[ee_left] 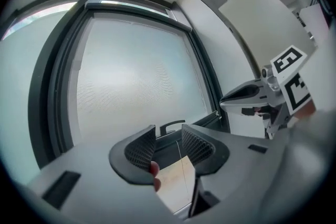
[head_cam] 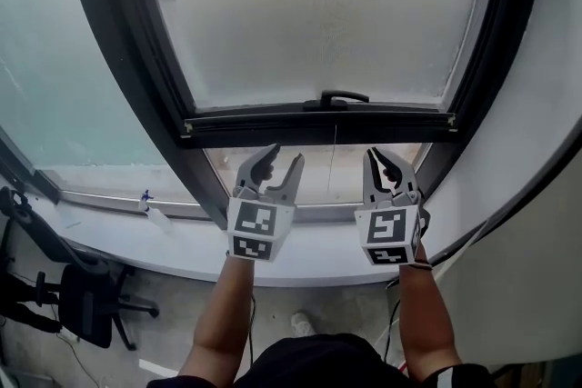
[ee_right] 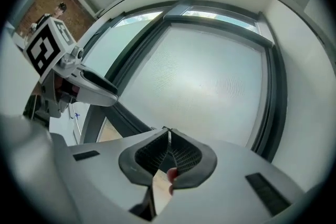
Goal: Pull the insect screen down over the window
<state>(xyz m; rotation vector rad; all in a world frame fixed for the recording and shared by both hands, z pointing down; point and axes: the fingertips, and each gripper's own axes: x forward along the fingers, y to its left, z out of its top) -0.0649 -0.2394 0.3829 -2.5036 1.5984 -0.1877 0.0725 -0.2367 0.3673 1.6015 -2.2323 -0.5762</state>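
The insect screen (head_cam: 318, 4) covers most of the window as a pale mesh. Its dark bottom bar (head_cam: 318, 124) carries a black handle (head_cam: 338, 98), and a thin cord (head_cam: 334, 161) hangs below it. Bare glass shows under the bar. My left gripper (head_cam: 285, 155) sits just below the bar's left half, jaws apart, nothing between them. In the left gripper view the gripper (ee_left: 168, 131) points at the handle (ee_left: 171, 126). My right gripper (head_cam: 380, 157) is below the bar's right half, tips together. In the right gripper view the gripper (ee_right: 167, 132) is shut with nothing held.
A dark window frame (head_cam: 118, 41) borders the screen. A white sill (head_cam: 182, 241) runs below, with a small object (head_cam: 145, 198) on it at the left. An office chair (head_cam: 82, 295) stands on the floor at lower left. A white wall (head_cam: 536, 104) flanks the right.
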